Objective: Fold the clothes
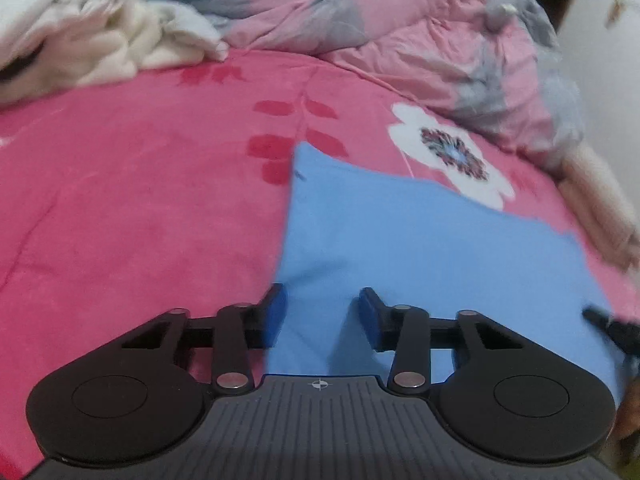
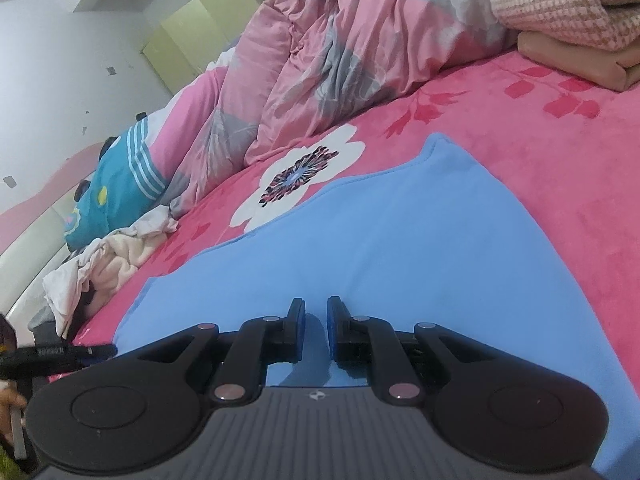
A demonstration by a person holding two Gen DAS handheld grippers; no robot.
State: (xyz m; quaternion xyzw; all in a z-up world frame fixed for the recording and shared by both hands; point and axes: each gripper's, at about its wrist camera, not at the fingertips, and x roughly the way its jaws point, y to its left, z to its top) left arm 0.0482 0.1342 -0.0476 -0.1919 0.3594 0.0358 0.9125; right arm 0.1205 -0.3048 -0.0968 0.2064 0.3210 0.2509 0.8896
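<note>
One blue garment [image 1: 420, 240] lay spread flat on the pink flowered bed cover [image 1: 140, 184], filling the lower centre and right of both views. At the bottom of the left wrist view the left claw [image 1: 322, 312] stood with its jaws apart over the garment's left edge, nothing pressed between the pads. In the right wrist view the right claw [image 2: 316, 330] was nearly together above the blue cloth; whether it pinched any fabric could not be told. A cream heap of clothes [image 1: 92, 44] sat upper left, a pink and grey quilt [image 1: 400, 36] was bunched along the top, and folded items [image 2: 568, 20] rested upper right.
</note>
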